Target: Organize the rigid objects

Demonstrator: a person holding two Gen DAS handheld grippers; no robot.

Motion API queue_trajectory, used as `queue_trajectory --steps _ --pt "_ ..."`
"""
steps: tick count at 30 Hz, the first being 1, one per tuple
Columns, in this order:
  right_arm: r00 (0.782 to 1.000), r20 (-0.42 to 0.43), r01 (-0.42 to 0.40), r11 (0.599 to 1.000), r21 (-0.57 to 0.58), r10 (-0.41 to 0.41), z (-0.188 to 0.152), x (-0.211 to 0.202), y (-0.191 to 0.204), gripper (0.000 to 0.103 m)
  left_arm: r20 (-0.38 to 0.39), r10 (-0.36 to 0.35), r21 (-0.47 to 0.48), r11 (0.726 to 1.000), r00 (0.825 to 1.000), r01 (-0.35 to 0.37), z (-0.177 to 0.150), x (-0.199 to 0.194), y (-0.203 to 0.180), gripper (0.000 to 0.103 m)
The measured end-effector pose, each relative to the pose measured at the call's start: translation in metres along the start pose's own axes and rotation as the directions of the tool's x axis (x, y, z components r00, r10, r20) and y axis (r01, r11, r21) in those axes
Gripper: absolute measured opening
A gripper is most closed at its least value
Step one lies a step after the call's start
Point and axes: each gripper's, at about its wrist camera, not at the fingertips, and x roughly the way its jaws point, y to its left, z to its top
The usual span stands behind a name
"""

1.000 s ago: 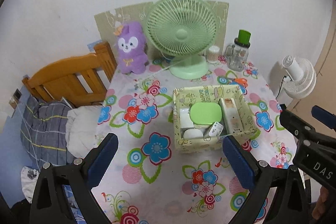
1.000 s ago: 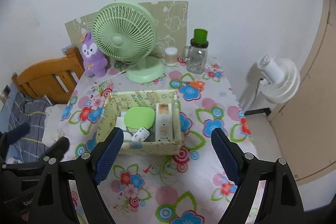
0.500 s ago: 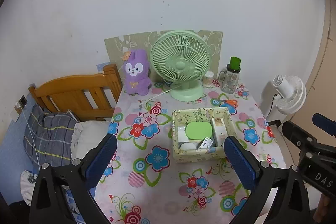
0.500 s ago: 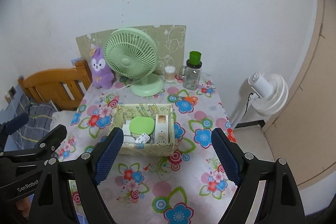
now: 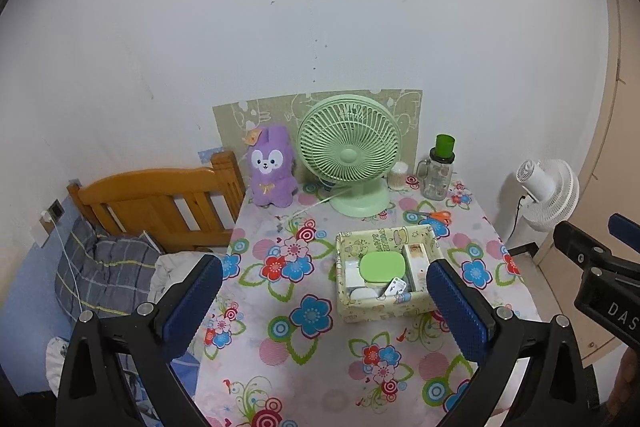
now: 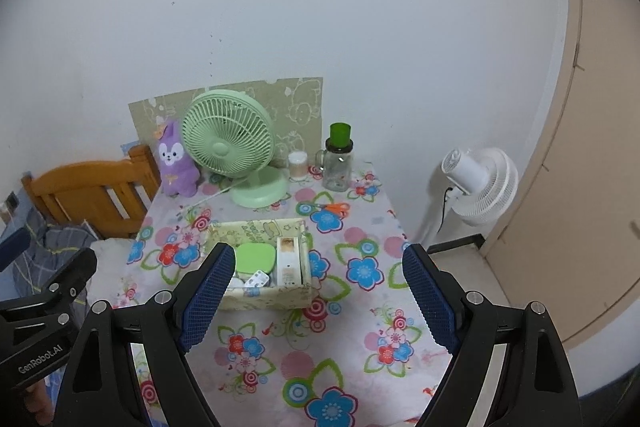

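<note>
A pale yellow patterned storage box (image 5: 384, 307) sits mid-worktop on the flower-print cloth (image 5: 280, 347), holding a flat green rounded case (image 5: 382, 267), a tall cream carton (image 5: 416, 265) to its right and some small white items too tiny to identify. The left gripper (image 5: 324, 301) hangs above the near edge, fingers wide apart and empty. The right gripper (image 6: 318, 301) has just been opening its fingers, nothing between them. A mint-green desk fan (image 5: 349, 151) stands at the far side.

Floral table (image 5: 280, 339): box (image 5: 384, 309), fan (image 5: 349, 151), plush (image 5: 271, 171)
</note>
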Motion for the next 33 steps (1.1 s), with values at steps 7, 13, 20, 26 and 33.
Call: queue_trajectory --steps 7,13,20,26,33 --pt "1.0 0.028 0.004 1.0 -0.019 -0.003 -0.006 -0.008 0.003 0.1 -0.025 -0.028 -0.062 0.998 0.999 0.026 -0.003 -0.001 0.008 0.103" --pt "0.999 0.049 -0.003 1.0 -0.03 0.004 -0.004 -0.014 0.004 0.1 -0.023 -0.002 -0.074 0.997 1.0 0.0 -0.005 -0.005 0.01 0.103" --pt "0.998 0.056 -0.017 1.0 -0.022 0.018 -0.005 -0.017 0.003 0.1 -0.016 -0.001 -0.077 0.997 1.0 0.0 -0.007 -0.008 0.011 0.103" --pt "0.998 0.05 -0.028 0.999 -0.015 0.029 -0.005 -0.017 0.003 0.1 -0.006 -0.009 -0.095 0.995 1.0 0.009 -0.008 -0.012 0.012 0.103" --pt "0.998 0.051 -0.035 0.999 -0.015 0.036 -0.006 -0.018 0.005 0.101 -0.003 -0.002 -0.087 0.996 1.0 0.001 -0.008 -0.015 0.012 0.103"
